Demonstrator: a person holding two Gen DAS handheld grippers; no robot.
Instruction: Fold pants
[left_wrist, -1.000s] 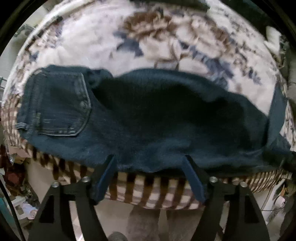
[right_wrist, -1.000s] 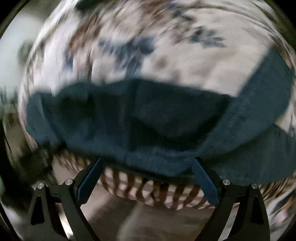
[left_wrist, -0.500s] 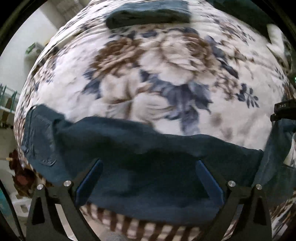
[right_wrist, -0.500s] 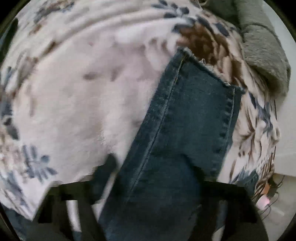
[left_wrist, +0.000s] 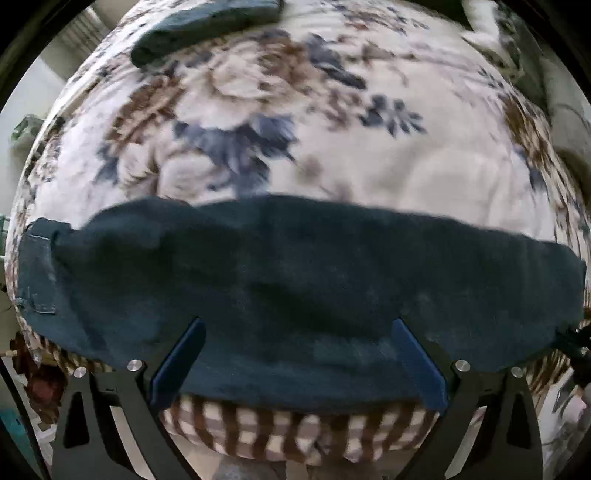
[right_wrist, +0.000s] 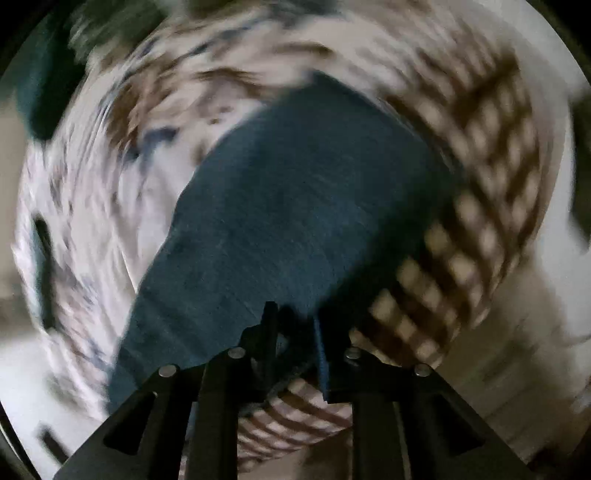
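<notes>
Dark blue jeans (left_wrist: 295, 280) lie across the near edge of a bed with a floral blanket (left_wrist: 332, 140), folded lengthwise, waistband and back pocket (left_wrist: 37, 273) at the left. My left gripper (left_wrist: 295, 354) is open, its blue fingers (left_wrist: 177, 365) spread over the jeans' near edge, holding nothing. In the blurred right wrist view the jeans' leg (right_wrist: 295, 221) stretches away from my right gripper (right_wrist: 295, 332), whose fingers are nearly together on the denim's near edge.
A folded dark garment (left_wrist: 207, 26) lies at the far side of the bed. A brown-and-cream checked blanket border (left_wrist: 295, 439) hangs over the bed's near edge, also in the right wrist view (right_wrist: 480, 184). Floor and clutter lie lower left (left_wrist: 33, 387).
My right gripper has gone from open over the leg end to closed on the denim, swinging fast. My left gripper stays open and has shifted slightly along the jeans.
</notes>
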